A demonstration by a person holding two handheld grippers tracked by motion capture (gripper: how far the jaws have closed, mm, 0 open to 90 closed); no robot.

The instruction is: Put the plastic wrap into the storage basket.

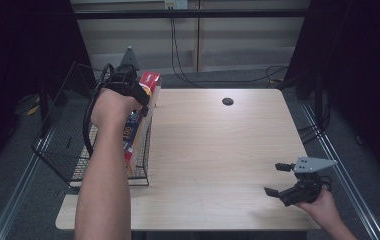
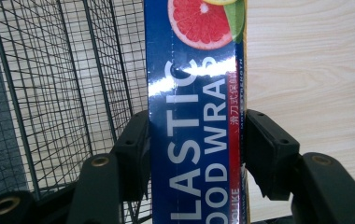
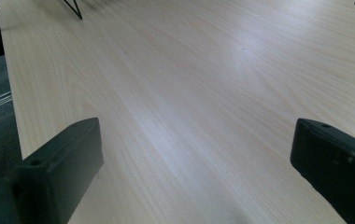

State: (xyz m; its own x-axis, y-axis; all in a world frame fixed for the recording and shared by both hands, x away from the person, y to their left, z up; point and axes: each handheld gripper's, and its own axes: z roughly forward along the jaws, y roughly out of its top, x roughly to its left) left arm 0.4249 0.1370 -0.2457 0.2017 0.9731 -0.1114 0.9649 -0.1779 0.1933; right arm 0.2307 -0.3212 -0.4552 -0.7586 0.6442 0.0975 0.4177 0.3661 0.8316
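A long blue box of plastic food wrap [image 1: 137, 131] with a red end stands tilted over the right wall of a black wire basket [image 1: 63, 150] at the table's left edge. My left gripper [image 1: 145, 97] is shut on the box near its upper end. In the left gripper view the box [image 2: 194, 116] runs up between both black pads [image 2: 133, 149], with basket mesh [image 2: 63, 93] to its left and bare table to its right. My right gripper [image 1: 274, 179] stands open over the table's front right corner, nothing between its pads [image 3: 68, 158].
The light wooden table [image 1: 218, 150] has a dark round cable hole [image 1: 227, 101] near its far edge. The basket hangs partly past the table's left edge. Cables run along the floor behind the table.
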